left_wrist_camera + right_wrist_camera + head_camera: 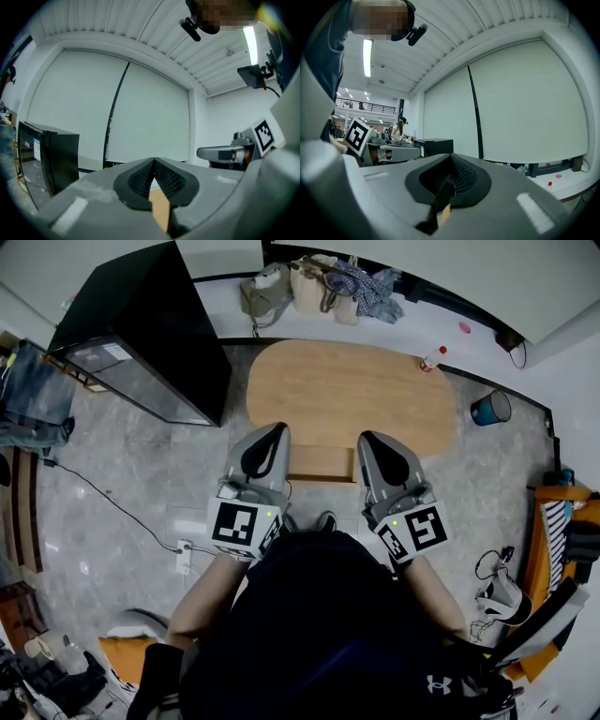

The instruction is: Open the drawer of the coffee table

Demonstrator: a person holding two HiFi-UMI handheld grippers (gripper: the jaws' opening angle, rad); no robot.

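Nearest to me is the person's dark top (328, 643), w/ a bare forearm running out to each tool. L hand-held gripper (273, 430) and R hand-held gripper (371, 439) sit side by side, apart, both pointing fwd and about level.

Each one's own view shows it fully closed: the L's ribbed pads (140, 180) meet tip to tip w/ nothing btwn them, and it's the same for the R's pads (464, 177). Under each pair I only see a sliver of wood colour.

Drawer (322, 463) is the rectangular wood panel just ahead, in the gap btwn the two hand-held grippers, at the near edge of the coffee table. Neither touches it as far as I can see. Can't tell if it's pulled out or if only its front is showing.

Floor, L of the L hand-held gripper: a white power strip (184, 556) w/ a cable trailing off.

Beyond both tips is the oval wooden tabletop (352, 390). A small bottle w/ red cap (433, 359) stands at its far R edge.

Further R of the R hand-held gripper, on the floor, is a blue bucket (490, 409). Fwd-L of the L one is a black cabinet (141, 334) w/ a glass front.

Farthest out are bags (314, 282) against the wall.
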